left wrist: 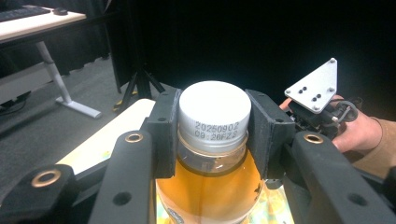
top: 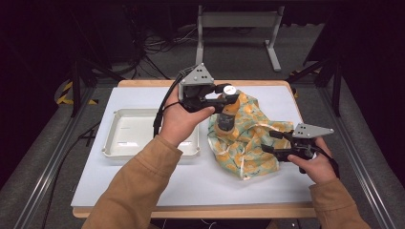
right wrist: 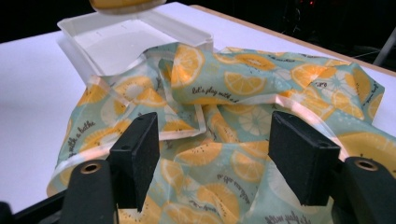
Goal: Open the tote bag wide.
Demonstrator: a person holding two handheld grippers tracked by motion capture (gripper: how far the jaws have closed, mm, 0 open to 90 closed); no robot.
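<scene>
A clear bottle of orange drink [top: 224, 117] with a white cap [left wrist: 214, 112] hangs above the far part of a lemon-print cloth [top: 244, 140]. My left gripper [top: 223, 97] is shut on the bottle just under the cap, a black pad [left wrist: 164, 130] pressing on each side of the neck. The cloth [right wrist: 243, 88] lies crumpled on the white table right of centre. My right gripper [top: 273, 141] stands open at the cloth's right edge, its jaws [right wrist: 215, 154] wide apart just over the fabric with nothing between them. The bottle's base [right wrist: 123, 4] shows at the top of the right gripper view.
A shallow white tray [top: 125, 114] lies on the left half of the white mat [top: 157, 186], its near corner [right wrist: 187, 35] touching the cloth. A grey metal stand [top: 239, 21] is on the floor beyond the table. Dark rails run along both sides.
</scene>
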